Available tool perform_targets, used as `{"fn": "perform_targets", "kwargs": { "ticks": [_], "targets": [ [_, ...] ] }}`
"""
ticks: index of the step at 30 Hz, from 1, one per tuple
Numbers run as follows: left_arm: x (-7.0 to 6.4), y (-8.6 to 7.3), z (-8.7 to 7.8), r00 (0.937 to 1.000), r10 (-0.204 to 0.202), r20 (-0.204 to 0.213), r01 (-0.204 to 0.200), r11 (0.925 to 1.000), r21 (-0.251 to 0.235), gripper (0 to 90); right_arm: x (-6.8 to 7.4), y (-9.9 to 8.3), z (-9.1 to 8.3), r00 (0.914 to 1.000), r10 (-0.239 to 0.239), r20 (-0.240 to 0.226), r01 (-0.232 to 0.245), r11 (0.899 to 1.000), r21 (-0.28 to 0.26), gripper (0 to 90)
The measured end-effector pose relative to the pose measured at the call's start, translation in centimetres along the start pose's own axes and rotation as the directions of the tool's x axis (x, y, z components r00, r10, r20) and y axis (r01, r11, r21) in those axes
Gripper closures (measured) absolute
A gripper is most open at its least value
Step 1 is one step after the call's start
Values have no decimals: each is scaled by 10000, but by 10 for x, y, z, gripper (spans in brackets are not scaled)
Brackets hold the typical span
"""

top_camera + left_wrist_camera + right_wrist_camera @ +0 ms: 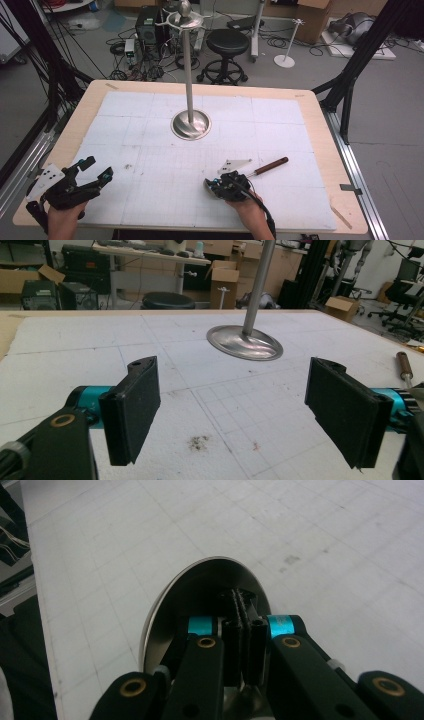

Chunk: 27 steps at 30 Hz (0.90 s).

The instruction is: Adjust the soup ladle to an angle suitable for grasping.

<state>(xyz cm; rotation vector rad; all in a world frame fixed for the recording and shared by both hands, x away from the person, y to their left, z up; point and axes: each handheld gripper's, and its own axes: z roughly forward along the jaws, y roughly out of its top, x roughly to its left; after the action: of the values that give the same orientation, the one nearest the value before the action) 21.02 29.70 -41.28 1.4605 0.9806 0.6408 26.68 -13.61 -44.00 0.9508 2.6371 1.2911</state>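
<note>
From the high view, the right gripper [223, 184] sits near the front edge of the surface [310, 100], right of the middle, clamped on a shiny metal ladle [207, 186] whose bowl pokes out at the gripper's left; a wooden-handled tool [270, 165] lies just behind it, and the tall metal stand [190, 122] rises mid-surface. The left gripper [96, 170] hovers at the front left corner. In the left gripper view its fingers [132, 407] stand wide apart, released and holding nothing, with the stand's base [245, 342] ahead. The right gripper view shows the fingers [234, 645] clenched tight on the ladle's stem just behind its bowl [200, 587]. To do this well, I'd keep that squeeze firm, lift straight and level so the bowl doesn't swing, and keep the free gripper ready to steady it.
</note>
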Motion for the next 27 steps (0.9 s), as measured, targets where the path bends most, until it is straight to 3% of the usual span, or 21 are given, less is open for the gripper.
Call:
{"fn": "perform_targets", "kwargs": {
  "ticks": [7, 13, 17, 21, 22, 23, 24, 26, 27],
  "targets": [
    [1, -1, 2, 10000, 49, 54, -50, 9999, 103, 227, 15, 18, 27, 9997, 2, -235, -3, 10000, -43, 897],
    [1, -1, 2, 10000, 21, 40, -21, 9999, 117, 227, 20, 24, 34, 9993, -84, -352, 79, 9999, -123, 861],
    [1, -1, 1, 10000, 27, 27, -28, 9998, 185, 227, 7, 18, 11, 9998, 171, 131, -162, 9974, -695, 876],
    [0, -1, 2, 10000, 51, -4, -51, 9998, 208, 227, -13, 2, -26, 9925, 671, 1017, -548, 9913, -1199, 897],
    [1, -1, 2, 10000, 44, -20, -44, 9998, 216, 227, -14, -2, -33, 9900, 693, 1230, -552, 9919, -1146, 897],
    [1, -1, 3, 10000, 16, -33, -15, 9998, 196, 227, -17, -13, -45, 9823, 417, 1828, -293, 9971, -704, 898],
    [1, -1, 3, 10000, 12, -27, -12, 9998, 195, 227, -17, -13, -45, 9823, 417, 1828, -293, 9971, -704, 898],
    [0, -1, 3, 10000, 38, -15, -37, 9998, 202, 227, -19, -23, -51, 9742, 374, 2227, -293, 9988, -394, 897],
    [0, -1, 3, 10000, 40, -20, -39, 9998, 207, 227, -23, -33, -57, 9691, 587, 2397, -501, 9979, -420, 897]
  ]
}}
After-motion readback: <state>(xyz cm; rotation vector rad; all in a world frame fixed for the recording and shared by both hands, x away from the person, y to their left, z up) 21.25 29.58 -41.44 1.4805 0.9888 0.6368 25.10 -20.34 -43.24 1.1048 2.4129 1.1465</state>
